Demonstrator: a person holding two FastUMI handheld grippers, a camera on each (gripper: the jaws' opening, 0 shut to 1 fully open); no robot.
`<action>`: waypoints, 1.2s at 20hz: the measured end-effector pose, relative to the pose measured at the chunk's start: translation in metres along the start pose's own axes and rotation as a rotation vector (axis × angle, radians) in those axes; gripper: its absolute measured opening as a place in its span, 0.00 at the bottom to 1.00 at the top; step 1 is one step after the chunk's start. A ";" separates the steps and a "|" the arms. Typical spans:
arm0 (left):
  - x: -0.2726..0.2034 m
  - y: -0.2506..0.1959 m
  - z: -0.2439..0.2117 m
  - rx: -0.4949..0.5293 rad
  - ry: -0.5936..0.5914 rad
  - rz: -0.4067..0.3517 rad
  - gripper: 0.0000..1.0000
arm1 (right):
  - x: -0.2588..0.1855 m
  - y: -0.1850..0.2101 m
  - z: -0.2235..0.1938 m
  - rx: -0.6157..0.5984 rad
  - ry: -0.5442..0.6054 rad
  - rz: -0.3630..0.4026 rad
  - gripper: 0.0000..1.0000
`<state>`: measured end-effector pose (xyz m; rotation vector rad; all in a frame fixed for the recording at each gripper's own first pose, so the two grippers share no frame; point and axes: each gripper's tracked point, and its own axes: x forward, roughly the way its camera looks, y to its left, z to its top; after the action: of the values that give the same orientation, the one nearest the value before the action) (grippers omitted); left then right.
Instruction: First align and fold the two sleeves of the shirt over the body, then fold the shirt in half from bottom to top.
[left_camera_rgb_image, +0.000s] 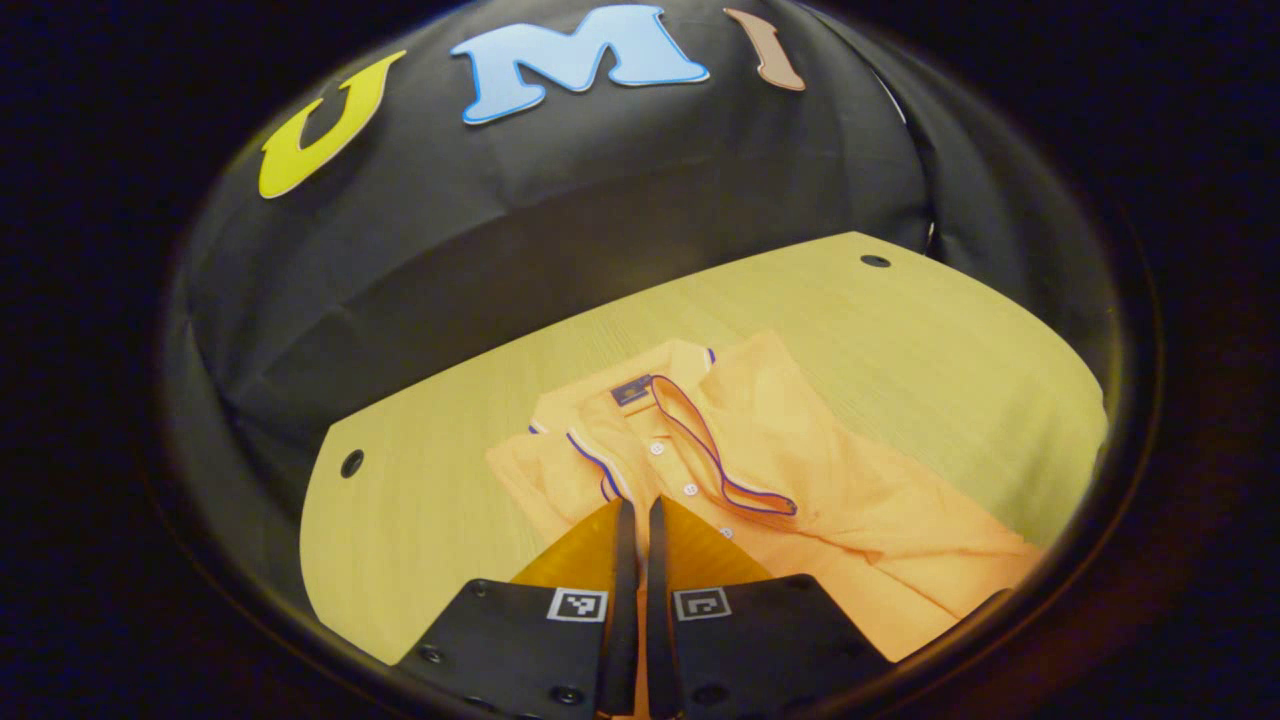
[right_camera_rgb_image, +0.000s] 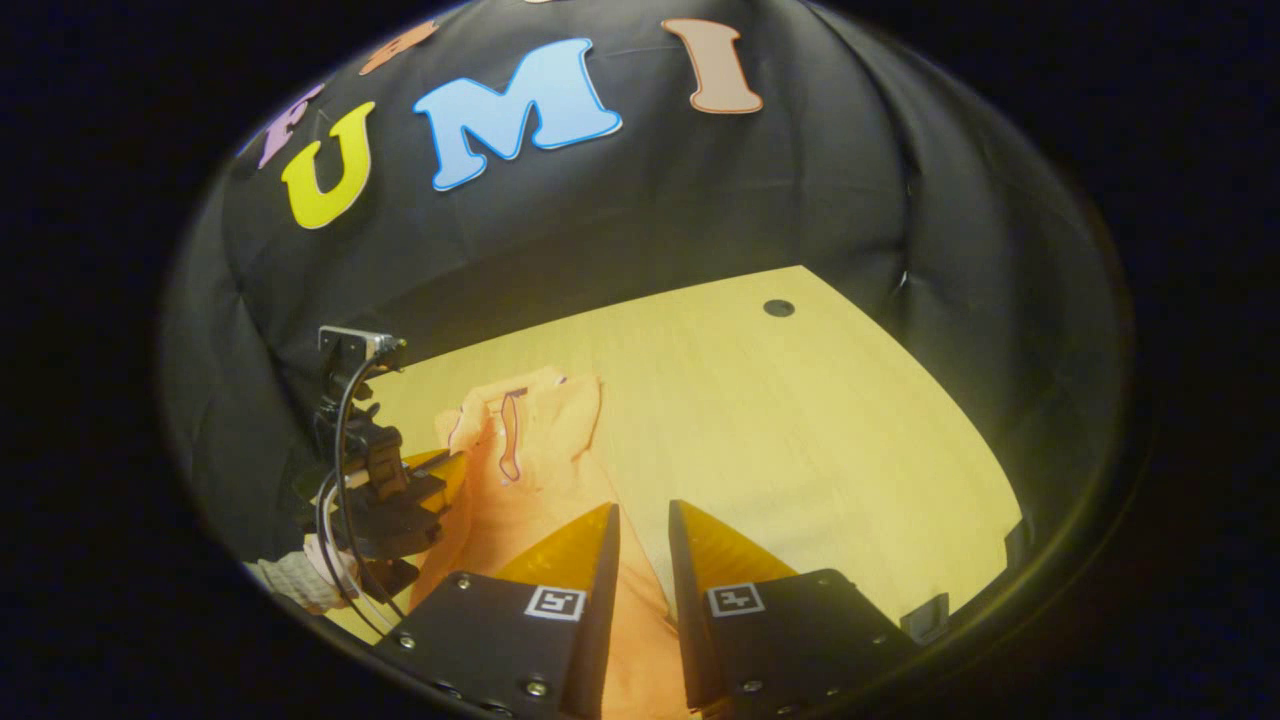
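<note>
Lying on counter: orange shirt, collar away from jaws, sleeves seemingly folded in; bottom-to-top fold not yet done. Left gripper jaws near-closed over placket, grip unclear. Right gripper jaws slightly apart at shirt's edge.

From the left gripper view I have the shirt lying on the table, spreading from the frame's centre toward the lower right, its collar at the far end. My left gripper sits at the bottom centre, over the shirt's near part. In the right gripper view the shirt lies left of centre, running down between the fingers of my right gripper; the left gripper (with the hand below it) is at the shirt's left edge. Bare table fills the right half.
</note>
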<state>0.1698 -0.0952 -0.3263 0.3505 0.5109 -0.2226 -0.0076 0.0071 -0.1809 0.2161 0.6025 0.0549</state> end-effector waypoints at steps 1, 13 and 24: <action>0.003 -0.005 -0.002 -0.004 0.010 -0.012 0.10 | -0.002 -0.003 -0.001 0.005 0.003 -0.003 0.30; -0.077 0.012 -0.035 -0.184 0.075 -0.055 0.95 | -0.002 -0.012 -0.039 -0.019 0.099 0.030 0.30; -0.225 0.002 -0.180 -0.261 0.359 -0.080 0.96 | -0.008 -0.020 -0.142 -0.129 0.425 0.073 0.69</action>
<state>-0.0997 0.0023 -0.3574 0.1136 0.8992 -0.1674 -0.0948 0.0129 -0.2953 0.0999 1.0102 0.2139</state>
